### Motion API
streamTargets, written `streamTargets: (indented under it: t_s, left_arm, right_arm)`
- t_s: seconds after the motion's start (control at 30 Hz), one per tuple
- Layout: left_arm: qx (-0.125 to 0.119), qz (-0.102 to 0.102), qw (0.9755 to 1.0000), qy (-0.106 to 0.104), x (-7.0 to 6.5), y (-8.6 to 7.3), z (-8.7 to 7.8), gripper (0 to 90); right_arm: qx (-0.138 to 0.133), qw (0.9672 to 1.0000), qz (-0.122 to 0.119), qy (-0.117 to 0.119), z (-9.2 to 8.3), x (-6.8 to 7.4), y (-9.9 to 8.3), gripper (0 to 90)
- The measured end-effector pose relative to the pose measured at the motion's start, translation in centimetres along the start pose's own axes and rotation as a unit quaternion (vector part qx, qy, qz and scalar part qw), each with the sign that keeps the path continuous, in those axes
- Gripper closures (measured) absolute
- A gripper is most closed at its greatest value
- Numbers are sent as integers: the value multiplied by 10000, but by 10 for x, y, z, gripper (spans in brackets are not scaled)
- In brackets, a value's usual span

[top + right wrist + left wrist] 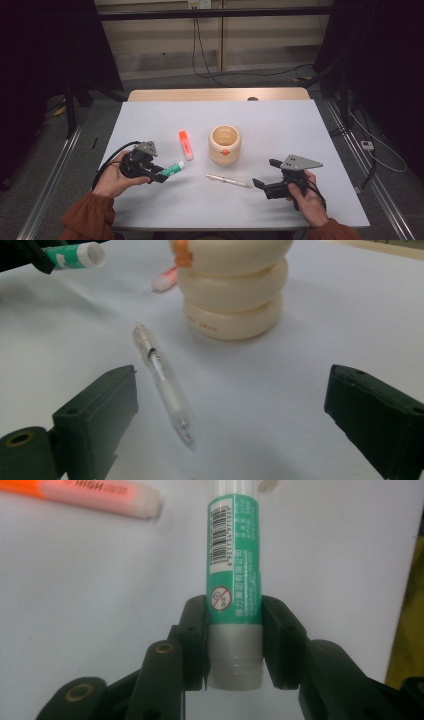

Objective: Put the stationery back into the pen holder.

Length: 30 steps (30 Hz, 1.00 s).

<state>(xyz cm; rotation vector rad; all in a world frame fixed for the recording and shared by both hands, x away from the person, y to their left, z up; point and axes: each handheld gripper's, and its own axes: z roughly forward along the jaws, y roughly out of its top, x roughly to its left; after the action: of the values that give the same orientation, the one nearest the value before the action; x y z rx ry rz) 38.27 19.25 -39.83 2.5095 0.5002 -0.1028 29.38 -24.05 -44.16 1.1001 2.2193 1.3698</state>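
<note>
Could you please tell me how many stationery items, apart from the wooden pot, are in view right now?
3: a green glue stick clamped in the left gripper, an orange highlighter lying left of the pot, and a clear pen lying in front of it.

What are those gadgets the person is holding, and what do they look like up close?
Each hand holds a black tool ending in two blocky jaws. The left tongs and right tongs each carry a grey three-cornered plate on top, dotted with small holes. Brass-coloured pivot rivets show on the jaw arms. A black cable loops away from the left tool. The person wears rust-orange sleeves.
</note>
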Motion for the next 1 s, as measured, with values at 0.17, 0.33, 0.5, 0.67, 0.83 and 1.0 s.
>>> streamTargets:
  t_s: [0.17,0.33,0.5,0.67,0.83,1.0]
  left_arm:
    - [4,123,9999,-107,-12,13,4,657]
    - [72,201,9996,-191,-19,23,10,658]
    - [143,371,9989,-264,-26,31,15,657]
    - [223,499,9979,-340,-34,41,18,658]
    - [179,595,9975,-322,-39,51,23,658]
    - [157,643,9973,-328,-43,56,27,658]
  right_arm:
    - [273,9988,-108,383,5,7,4,50]
    - [438,9979,-270,388,8,11,8,57]
    - [532,9965,-429,481,13,19,12,69]
    - [601,9943,-613,631,18,30,16,76]
    - [638,9928,-677,753,22,33,18,77]
    - [677,9895,-906,896,25,47,17,83]
